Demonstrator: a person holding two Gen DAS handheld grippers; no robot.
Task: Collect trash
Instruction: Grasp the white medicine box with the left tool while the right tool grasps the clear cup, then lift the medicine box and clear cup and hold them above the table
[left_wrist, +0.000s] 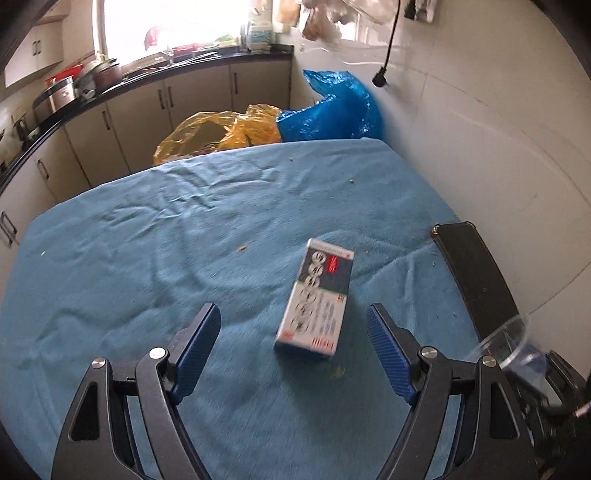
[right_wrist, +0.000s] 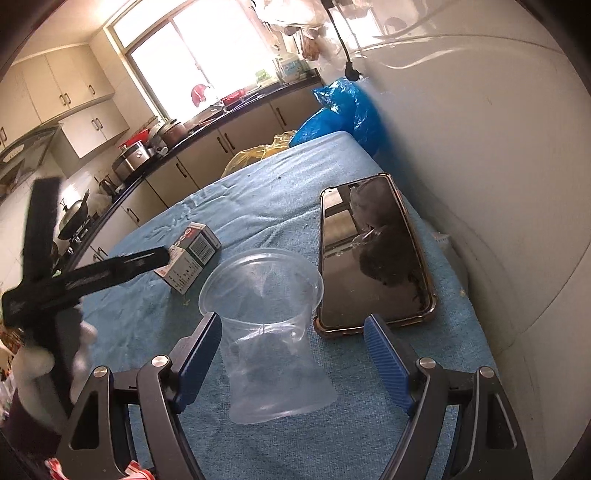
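I'm over a table (left_wrist: 147, 258) draped in wrinkled blue cloth, in a kitchen with cabinets (left_wrist: 147, 107) beneath a bright window. My left gripper (left_wrist: 293, 328) is spread wide, touching nothing; the small box (left_wrist: 316, 297) lies flat between its fingers, long axis pointing away. My right gripper (right_wrist: 291, 341) is also spread, flanking a clear plastic cup (right_wrist: 269, 332), mouth facing away, beside a phone (right_wrist: 373, 254).
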